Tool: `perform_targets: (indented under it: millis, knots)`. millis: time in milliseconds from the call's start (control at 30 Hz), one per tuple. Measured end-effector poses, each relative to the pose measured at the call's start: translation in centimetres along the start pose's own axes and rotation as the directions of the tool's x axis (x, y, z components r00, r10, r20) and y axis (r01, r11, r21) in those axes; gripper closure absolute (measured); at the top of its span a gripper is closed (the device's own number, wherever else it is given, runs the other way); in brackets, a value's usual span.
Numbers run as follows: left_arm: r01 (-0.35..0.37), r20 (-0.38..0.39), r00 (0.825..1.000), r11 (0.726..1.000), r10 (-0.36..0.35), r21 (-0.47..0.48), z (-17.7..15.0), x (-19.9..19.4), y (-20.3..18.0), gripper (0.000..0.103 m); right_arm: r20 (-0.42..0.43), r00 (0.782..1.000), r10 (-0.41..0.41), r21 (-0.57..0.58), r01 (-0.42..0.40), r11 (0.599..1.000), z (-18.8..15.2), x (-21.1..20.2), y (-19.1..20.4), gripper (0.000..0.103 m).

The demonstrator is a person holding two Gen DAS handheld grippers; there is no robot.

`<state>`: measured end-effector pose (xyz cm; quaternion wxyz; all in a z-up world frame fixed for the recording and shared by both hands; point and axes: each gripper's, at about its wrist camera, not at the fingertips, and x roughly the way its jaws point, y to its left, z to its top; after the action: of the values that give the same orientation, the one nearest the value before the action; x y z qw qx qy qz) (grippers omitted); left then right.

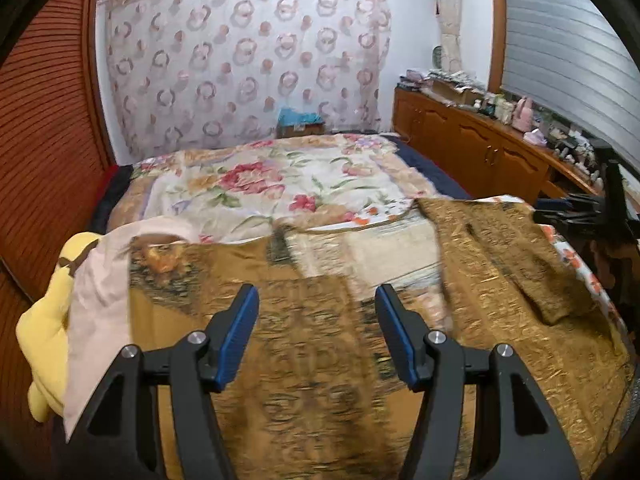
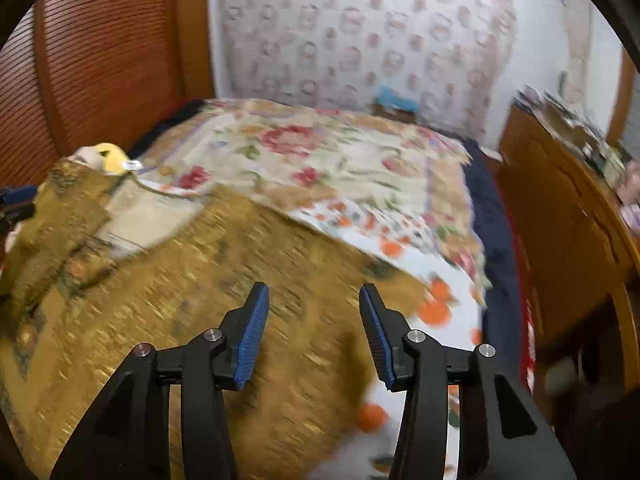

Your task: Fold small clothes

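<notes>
A golden-brown patterned garment [image 1: 304, 360] lies spread over the near part of the bed, with one sleeve [image 1: 500, 256] stretched to the right. It also fills the near left of the right wrist view [image 2: 192, 312]. My left gripper [image 1: 316, 300] is open and empty, just above the garment's middle. My right gripper [image 2: 314, 300] is open and empty, over the garment's right edge. The right gripper also shows at the right edge of the left wrist view [image 1: 576, 208]. Both views are motion-blurred.
The bed has a floral quilt [image 1: 272, 184]. A pale pink cloth [image 1: 100, 292] and a yellow plush toy [image 1: 44, 320] lie at its left edge. A wooden cabinet [image 1: 472, 144] with clutter stands on the right. A red-brown slatted wall [image 1: 44, 120] stands on the left.
</notes>
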<state>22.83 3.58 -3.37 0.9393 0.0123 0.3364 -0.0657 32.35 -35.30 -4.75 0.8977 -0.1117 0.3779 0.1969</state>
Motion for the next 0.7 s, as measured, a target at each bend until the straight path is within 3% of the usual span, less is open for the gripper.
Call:
perform_targets:
  millis: [233, 567, 700]
  knots:
    - [-0.052, -0.059, 0.997, 0.998, 0.050, -0.033, -1.1, 0.7, 4.4, 0.043, -0.067, 0.997, -0.045, 0.076, 0.050, 0.996, -2.3, 1.6, -2.9, 0.055]
    - [-0.165, -0.107, 0.982, 0.984, 0.157, -0.067, -1.3, 2.2, 9.2, 0.043, -0.075, 0.996, -0.040, 0.100, 0.047, 0.994, -2.3, 3.1, -3.4, 0.054]
    - [-0.141, -0.127, 0.983, 0.986, 0.129, -0.087, -1.5, 3.4, 10.4, 0.043, -0.077, 0.995, -0.055, 0.103, 0.063, 0.993, -2.2, 3.0, -3.4, 0.049]
